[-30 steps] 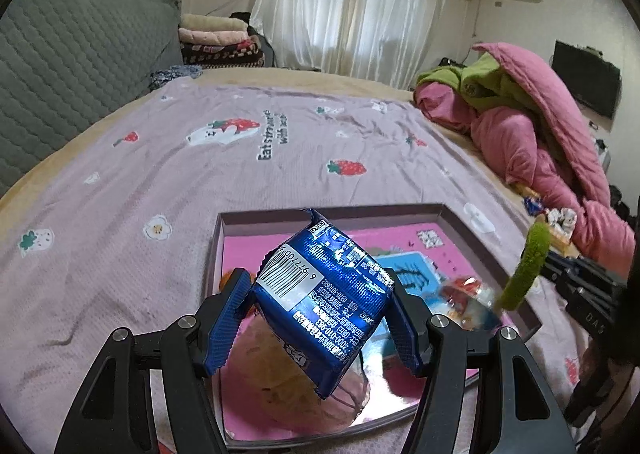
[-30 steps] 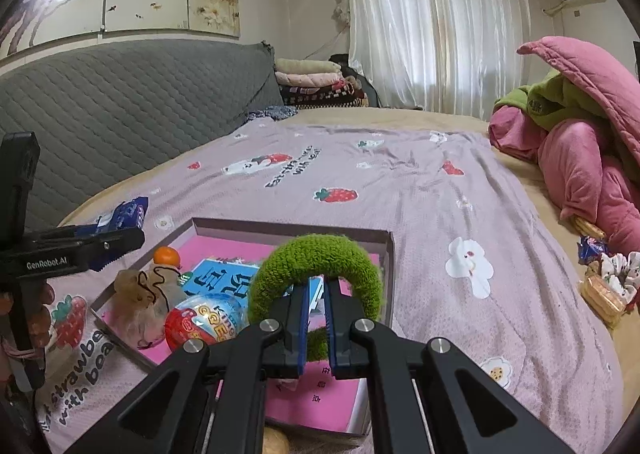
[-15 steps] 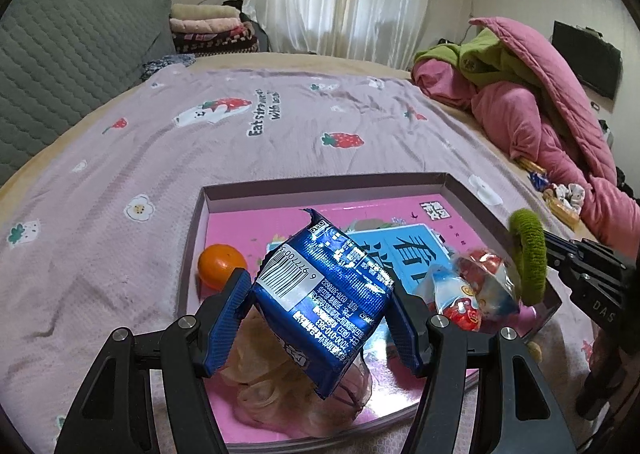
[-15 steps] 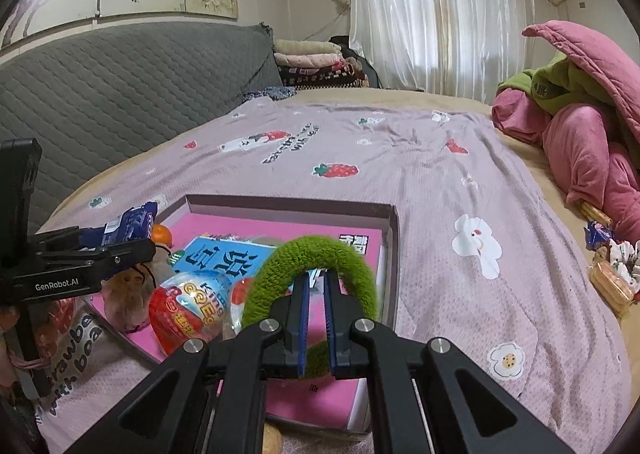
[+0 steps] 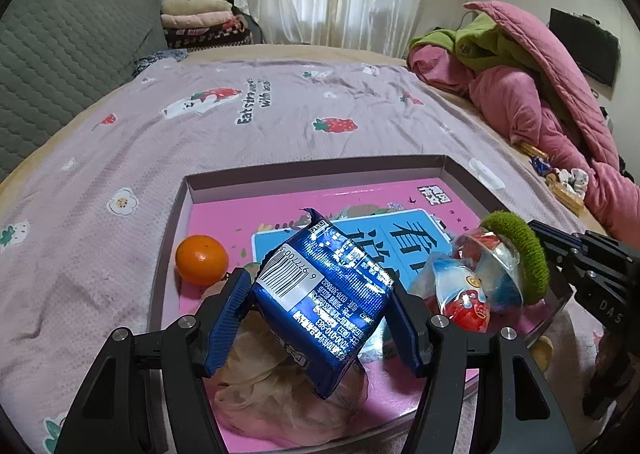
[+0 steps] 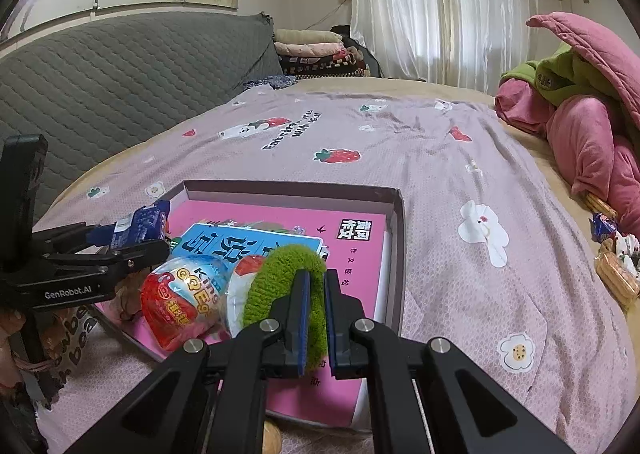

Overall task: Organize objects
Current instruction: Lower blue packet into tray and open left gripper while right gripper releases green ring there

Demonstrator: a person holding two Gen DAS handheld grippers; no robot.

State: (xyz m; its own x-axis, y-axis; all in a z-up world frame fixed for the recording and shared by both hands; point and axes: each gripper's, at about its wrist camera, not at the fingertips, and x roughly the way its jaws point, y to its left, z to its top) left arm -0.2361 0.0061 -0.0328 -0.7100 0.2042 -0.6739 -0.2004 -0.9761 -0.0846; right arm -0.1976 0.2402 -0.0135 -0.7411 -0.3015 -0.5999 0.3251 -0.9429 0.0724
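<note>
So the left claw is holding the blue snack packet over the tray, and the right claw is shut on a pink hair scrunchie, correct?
Not quite: the scrunchie is green, not pink, as the right wrist view shows, with the right claw shut on its band. The rest stands: the left claw holds the blue snack packet over the tray.

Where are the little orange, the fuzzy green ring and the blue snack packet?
orange [image 5: 202, 260], left wrist view, middle of its peel.
fuzzy green ring [image 6: 276, 274], right wrist view, upper arc.
blue snack packet [image 5: 324, 306], left wrist view, printed face.
</note>
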